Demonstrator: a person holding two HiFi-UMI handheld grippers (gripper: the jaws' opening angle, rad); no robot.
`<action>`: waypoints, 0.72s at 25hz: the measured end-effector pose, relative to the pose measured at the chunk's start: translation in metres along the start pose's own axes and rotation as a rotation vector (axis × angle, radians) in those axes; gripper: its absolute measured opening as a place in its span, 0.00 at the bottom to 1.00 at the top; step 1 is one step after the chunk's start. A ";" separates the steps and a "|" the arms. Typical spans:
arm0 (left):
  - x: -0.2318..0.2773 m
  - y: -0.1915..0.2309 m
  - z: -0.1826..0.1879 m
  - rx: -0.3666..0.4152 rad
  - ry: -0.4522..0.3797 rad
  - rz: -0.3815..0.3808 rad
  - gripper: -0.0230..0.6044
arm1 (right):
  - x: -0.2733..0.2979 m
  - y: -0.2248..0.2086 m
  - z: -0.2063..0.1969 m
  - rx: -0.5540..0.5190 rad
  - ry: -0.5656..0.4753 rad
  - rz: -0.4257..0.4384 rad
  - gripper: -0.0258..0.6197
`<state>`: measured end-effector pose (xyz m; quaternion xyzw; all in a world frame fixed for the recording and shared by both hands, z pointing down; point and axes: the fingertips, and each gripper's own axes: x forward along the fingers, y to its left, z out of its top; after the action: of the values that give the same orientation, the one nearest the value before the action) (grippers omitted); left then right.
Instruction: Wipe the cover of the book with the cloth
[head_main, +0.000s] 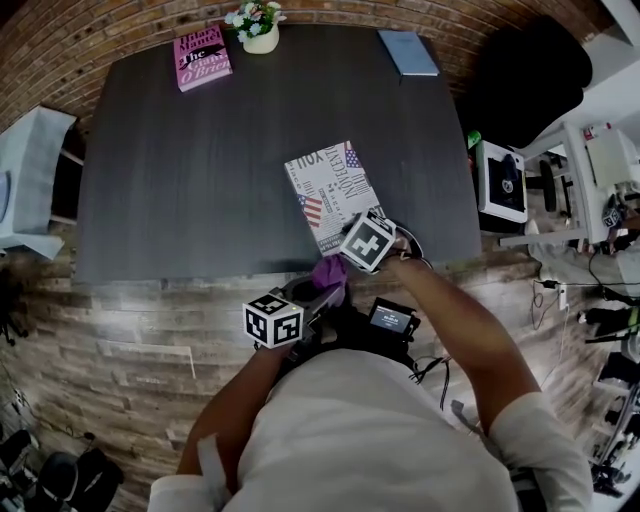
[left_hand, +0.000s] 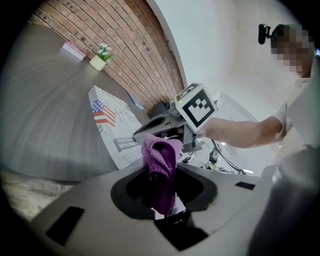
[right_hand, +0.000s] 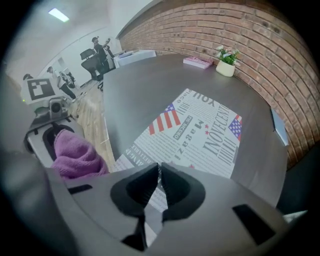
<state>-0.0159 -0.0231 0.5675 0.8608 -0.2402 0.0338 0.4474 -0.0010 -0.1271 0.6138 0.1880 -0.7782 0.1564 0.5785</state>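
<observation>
Nothing looks wiped yet: our left gripper (left_hand: 162, 172) clamps the cloth (left_hand: 161, 155) near the book (right_hand: 200, 130); right gripper's (right_hand: 159, 172) jaws sit closed.

The head view looks steeply down from above the person (head_main: 370, 430), taking in the whole table (head_main: 200, 150) with the book (head_main: 330, 195) near mid-frame. The left gripper view sits low, off the table edge nearest the book, and faces almost level across the book toward the brick wall (left_hand: 140, 45). The right gripper view hangs close over the book's near end, tilted steeply down; all three views share the book.
</observation>
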 end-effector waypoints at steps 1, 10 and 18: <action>-0.003 -0.005 0.001 0.002 -0.005 -0.016 0.21 | 0.000 0.000 0.000 0.012 -0.007 -0.007 0.09; -0.053 -0.021 0.039 0.005 -0.168 -0.049 0.21 | -0.008 -0.002 -0.003 0.100 -0.063 -0.039 0.09; -0.101 -0.043 0.068 0.005 -0.339 -0.014 0.21 | -0.058 0.015 -0.001 0.193 -0.262 -0.016 0.26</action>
<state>-0.0964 -0.0175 0.4667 0.8569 -0.3062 -0.1145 0.3985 0.0073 -0.1072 0.5580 0.2678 -0.8268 0.1997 0.4525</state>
